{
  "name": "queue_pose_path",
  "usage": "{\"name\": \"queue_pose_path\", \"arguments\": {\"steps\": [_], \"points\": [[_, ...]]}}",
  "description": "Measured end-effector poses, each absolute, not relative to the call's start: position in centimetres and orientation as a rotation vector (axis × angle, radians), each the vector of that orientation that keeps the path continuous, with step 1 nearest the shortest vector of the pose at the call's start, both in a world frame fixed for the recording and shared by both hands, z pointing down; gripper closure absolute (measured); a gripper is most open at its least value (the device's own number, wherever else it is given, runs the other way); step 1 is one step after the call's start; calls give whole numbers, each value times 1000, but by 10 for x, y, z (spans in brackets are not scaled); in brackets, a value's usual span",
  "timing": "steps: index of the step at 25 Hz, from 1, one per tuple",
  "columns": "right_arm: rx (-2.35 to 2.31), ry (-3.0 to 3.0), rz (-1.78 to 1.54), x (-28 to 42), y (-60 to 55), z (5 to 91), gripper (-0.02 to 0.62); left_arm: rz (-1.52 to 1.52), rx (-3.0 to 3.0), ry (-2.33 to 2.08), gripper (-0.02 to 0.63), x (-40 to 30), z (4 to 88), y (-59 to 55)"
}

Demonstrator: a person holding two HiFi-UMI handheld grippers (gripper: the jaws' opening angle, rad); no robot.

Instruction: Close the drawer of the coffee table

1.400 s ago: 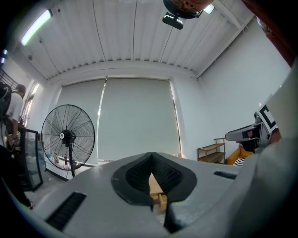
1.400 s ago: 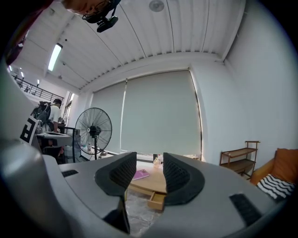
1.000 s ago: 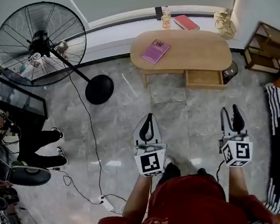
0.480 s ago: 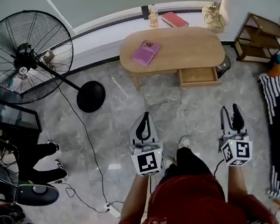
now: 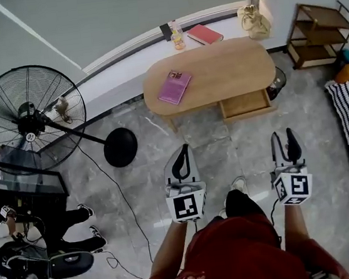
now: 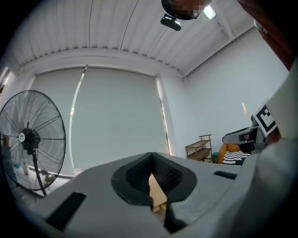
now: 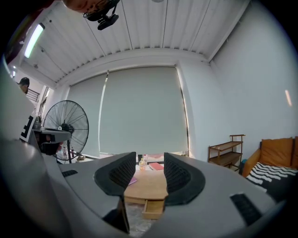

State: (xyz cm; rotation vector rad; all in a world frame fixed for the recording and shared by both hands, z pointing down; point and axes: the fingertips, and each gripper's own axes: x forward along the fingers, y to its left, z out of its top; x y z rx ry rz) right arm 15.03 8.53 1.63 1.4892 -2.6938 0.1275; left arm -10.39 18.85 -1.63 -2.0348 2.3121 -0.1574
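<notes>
From the head view, the oval light-wood coffee table point(image 5: 228, 66) stands well ahead of me across bare grey marble floor. Its shallow wooden drawer point(image 5: 244, 103) is pulled out toward me under the right part of the top and looks empty. My left gripper point(image 5: 184, 148) is pinched shut on nothing. My right gripper point(image 5: 282, 135) is partly open, also empty, and lines up roughly with the drawer. Both are level and well apart from the drawer, so I judge I'm only on the approach. A purple book point(image 5: 174, 86) lies on the tabletop, and a dark round bin point(image 5: 277, 82) sits just beside the table's right end. The black pedestal fan point(image 5: 30, 119) and its thin black cable point(image 5: 122, 199) stay off to my left, so nothing blocks the straight path. In the left gripper view the pad tips meet, with only a sliver of the table showing through the wedge beneath them. In the right gripper view the pads stand apart, framing the table and the drawer front beyond them. A brown open wooden shelf point(image 7: 227, 153) stands off to the right. My worries are these: a push at one end could skew the drawer and jam it. A hard shove could slide the light table on the smooth floor. An open jaw could catch the drawer's top edge instead of pressing flat on its front.
</notes>
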Motion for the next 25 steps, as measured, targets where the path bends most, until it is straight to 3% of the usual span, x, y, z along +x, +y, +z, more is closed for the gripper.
{"name": "queue_pose_path", "arguments": {"steps": [17, 25], "points": [[1797, -2466, 261, 237, -34, 59, 403, -223, -2321, 2042, 600, -31, -3, 0], [1901, -2329, 283, 218, -30, 81, 399, -220, -2500, 1900, 600, -47, 31, -35]]}}
